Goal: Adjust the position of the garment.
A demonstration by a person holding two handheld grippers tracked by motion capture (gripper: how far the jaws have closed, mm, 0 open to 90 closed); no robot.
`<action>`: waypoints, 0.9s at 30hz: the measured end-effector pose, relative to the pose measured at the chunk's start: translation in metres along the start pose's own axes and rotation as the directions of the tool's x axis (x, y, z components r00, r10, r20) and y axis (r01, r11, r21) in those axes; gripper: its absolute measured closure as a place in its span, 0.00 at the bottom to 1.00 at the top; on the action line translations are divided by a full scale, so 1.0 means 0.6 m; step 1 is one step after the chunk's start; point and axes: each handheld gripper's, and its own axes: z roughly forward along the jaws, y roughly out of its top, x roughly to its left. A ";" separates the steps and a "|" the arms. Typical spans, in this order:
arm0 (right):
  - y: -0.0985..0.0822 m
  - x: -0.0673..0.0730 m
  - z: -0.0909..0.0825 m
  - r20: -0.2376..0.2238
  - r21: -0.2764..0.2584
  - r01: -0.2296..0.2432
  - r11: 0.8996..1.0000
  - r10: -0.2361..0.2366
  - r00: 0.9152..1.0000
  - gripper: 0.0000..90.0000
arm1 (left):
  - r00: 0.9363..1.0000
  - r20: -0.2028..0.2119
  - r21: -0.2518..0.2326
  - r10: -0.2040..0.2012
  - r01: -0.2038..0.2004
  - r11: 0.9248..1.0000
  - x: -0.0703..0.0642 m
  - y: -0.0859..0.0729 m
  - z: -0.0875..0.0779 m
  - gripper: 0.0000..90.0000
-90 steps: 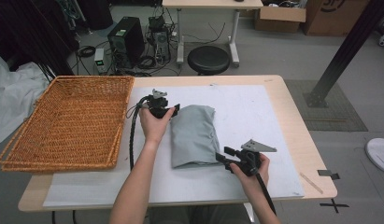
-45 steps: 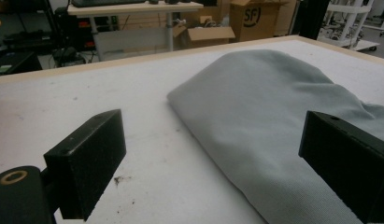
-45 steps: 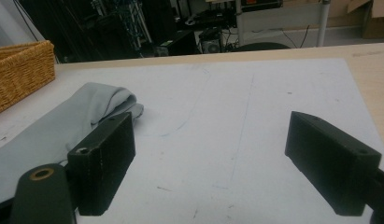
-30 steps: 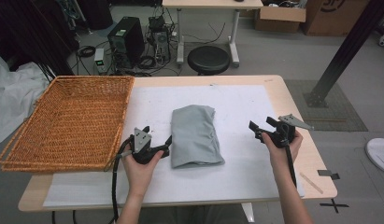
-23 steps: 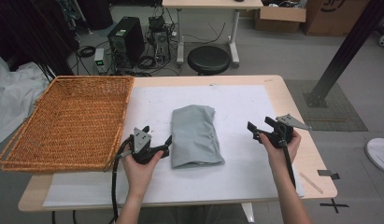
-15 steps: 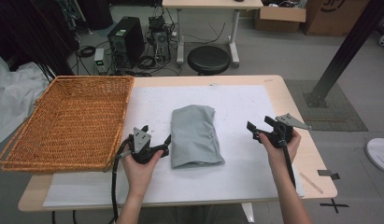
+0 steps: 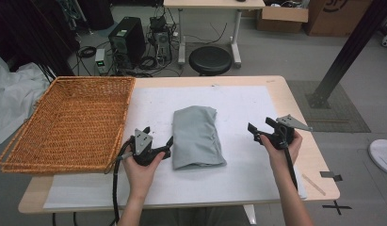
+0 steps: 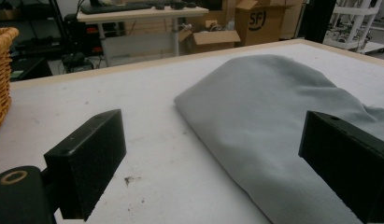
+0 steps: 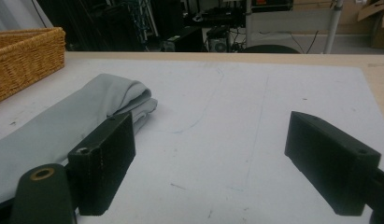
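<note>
Grippers flanking a folded grey cloth (image 7: 197, 136) on the bench (image 7: 276, 87). Left gripper (image 7: 158, 143), jaws spread wide, sits just beside the cloth's near left edge; right gripper (image 7: 255, 132), jaws likewise apart and holding nothing, stands well right of the cloth. Wicker basket (image 7: 71, 122), left of the cloth, holds nothing visible.

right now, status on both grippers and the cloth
Left hand-held gripper open, beside cloth. Right hand-held gripper open, apart from it. Folded grey cloth flat on white mat. Nothing between.
</note>
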 end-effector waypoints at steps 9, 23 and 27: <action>0.001 0.001 -0.001 -0.004 -0.003 -0.002 1.000 0.002 1.000 0.18 | 1.000 0.004 -0.006 0.010 -0.010 1.000 -0.005 0.004 -0.001 0.09; 0.004 0.002 0.000 -0.009 -0.007 0.001 1.000 -0.001 1.000 0.18 | 1.000 0.008 -0.006 0.000 0.000 1.000 -0.002 0.005 -0.002 0.09; 0.005 0.003 0.001 -0.011 -0.005 0.002 1.000 -0.002 1.000 0.18 | 1.000 0.010 -0.006 -0.003 0.003 1.000 -0.002 0.005 -0.002 0.09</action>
